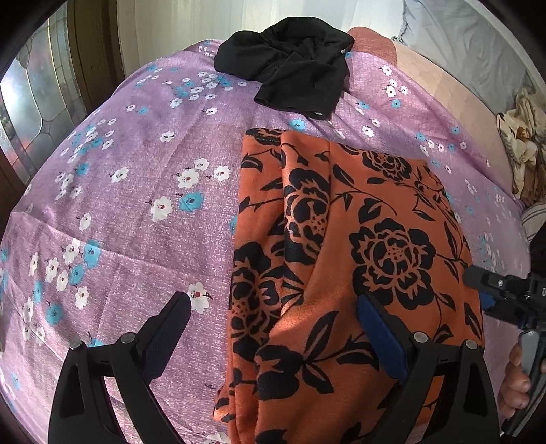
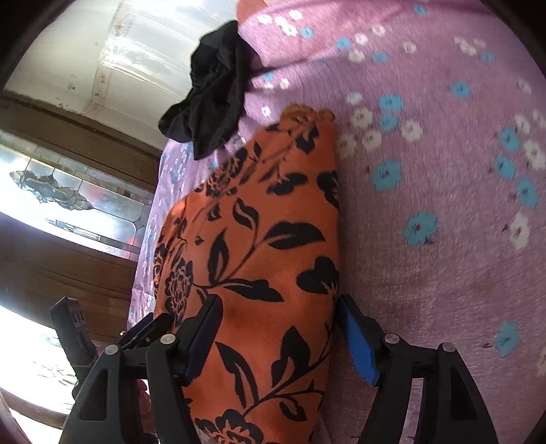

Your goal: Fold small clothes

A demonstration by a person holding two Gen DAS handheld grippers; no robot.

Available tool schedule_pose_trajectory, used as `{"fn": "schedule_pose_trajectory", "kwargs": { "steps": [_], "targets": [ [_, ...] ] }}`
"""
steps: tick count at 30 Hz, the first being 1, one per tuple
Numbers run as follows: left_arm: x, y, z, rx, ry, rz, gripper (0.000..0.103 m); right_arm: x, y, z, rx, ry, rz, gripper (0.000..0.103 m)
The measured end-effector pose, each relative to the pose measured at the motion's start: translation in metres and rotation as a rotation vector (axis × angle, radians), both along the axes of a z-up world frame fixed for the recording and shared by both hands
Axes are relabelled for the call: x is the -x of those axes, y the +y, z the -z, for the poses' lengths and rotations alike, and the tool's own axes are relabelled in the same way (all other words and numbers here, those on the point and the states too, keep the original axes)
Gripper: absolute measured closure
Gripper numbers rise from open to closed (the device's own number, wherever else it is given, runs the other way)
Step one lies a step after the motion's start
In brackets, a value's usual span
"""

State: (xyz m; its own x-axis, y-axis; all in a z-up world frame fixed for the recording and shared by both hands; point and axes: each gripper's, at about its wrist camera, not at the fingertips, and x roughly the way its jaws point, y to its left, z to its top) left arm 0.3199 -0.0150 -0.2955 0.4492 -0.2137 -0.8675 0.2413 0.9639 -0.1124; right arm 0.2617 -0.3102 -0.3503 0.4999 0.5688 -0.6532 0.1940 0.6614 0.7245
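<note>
An orange garment with a black flower print (image 1: pixel 341 259) lies folded in layers on the purple flowered bedsheet (image 1: pixel 136 211). My left gripper (image 1: pixel 273 328) is open, its jaws straddling the garment's near left edge just above the cloth. My right gripper (image 2: pixel 276 328) is open, with the garment's edge (image 2: pixel 259 259) between its jaws. It also shows at the right edge of the left wrist view (image 1: pixel 491 290), at the garment's right side. A crumpled black garment (image 1: pixel 290 65) lies at the far end of the bed, also in the right wrist view (image 2: pixel 211 92).
A stained-glass wooden door (image 2: pixel 68 194) stands beside the bed. White curtains (image 1: pixel 170 20) hang behind it. A crumpled cream printed cloth (image 1: pixel 522 150) and a peach cover (image 1: pixel 443 85) lie at the far right of the bed.
</note>
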Motion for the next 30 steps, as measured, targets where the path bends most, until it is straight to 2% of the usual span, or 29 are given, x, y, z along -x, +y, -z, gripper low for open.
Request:
{"fn": "schedule_pose_trajectory", "kwargs": {
  "steps": [12, 15, 18, 21, 25, 27, 29, 30],
  "targets": [
    [-0.001, 0.001, 0.002, 0.023, 0.022, 0.0, 0.006, -0.002, -0.005, 0.014, -0.104, -0.011, 0.025, 0.026],
    [-0.002, 0.002, 0.005, 0.057, 0.05, 0.0, 0.006, -0.001, -0.006, 0.017, -0.147, -0.026, 0.042, 0.021],
    [-0.005, 0.003, 0.01, 0.127, 0.103, 0.001, 0.006, -0.001, -0.006, 0.02, -0.179, -0.051, 0.068, 0.021],
    [-0.007, 0.004, 0.016, 0.21, 0.16, -0.002, 0.006, -0.001, -0.003, 0.019, -0.169, -0.073, 0.081, 0.021],
    [-0.007, 0.001, 0.017, 0.256, 0.167, -0.002, 0.006, -0.004, 0.008, 0.014, -0.087, -0.101, 0.078, 0.023],
    [-0.006, -0.001, 0.017, 0.264, 0.163, -0.008, 0.006, -0.004, 0.015, 0.009, -0.027, -0.109, 0.07, 0.029],
    [-0.006, -0.004, 0.017, 0.261, 0.155, -0.009, 0.018, -0.005, 0.019, 0.006, 0.007, -0.112, 0.068, 0.036],
    [-0.006, -0.004, 0.017, 0.254, 0.15, -0.015, 0.02, -0.005, 0.02, 0.005, 0.015, -0.113, 0.07, 0.04]
  ]
}}
